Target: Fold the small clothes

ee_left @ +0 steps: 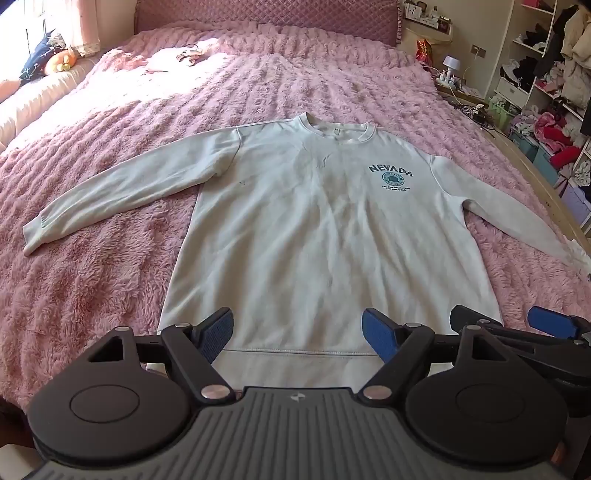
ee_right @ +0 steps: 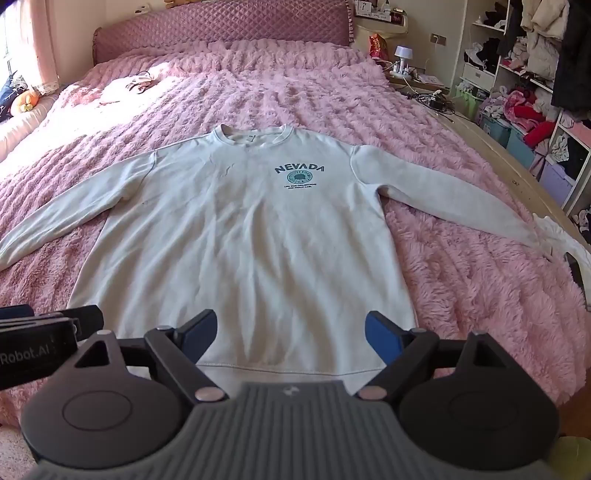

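The bed [ee_left: 110, 258] carried a pink fleece cover; the white sweatshirt [ee_left: 314, 229] lay flat and face up near its foot edge, centred. Its long axis ran from foot to headboard [ee_left: 258, 18], collar toward the headboard, hem nearest you. Both sleeves angled out toward the side edges; the cuff by the bed's right edge touched another white cloth [ee_right: 557, 236]. You held the left tool [ee_left: 297, 332] and right tool [ee_right: 290, 334] above the hem, jaws spread wide, gripping nothing. Risk: the pile could drag the fabric and bunch the fold; a right-sleeve grasp could snag that neighbouring cloth.
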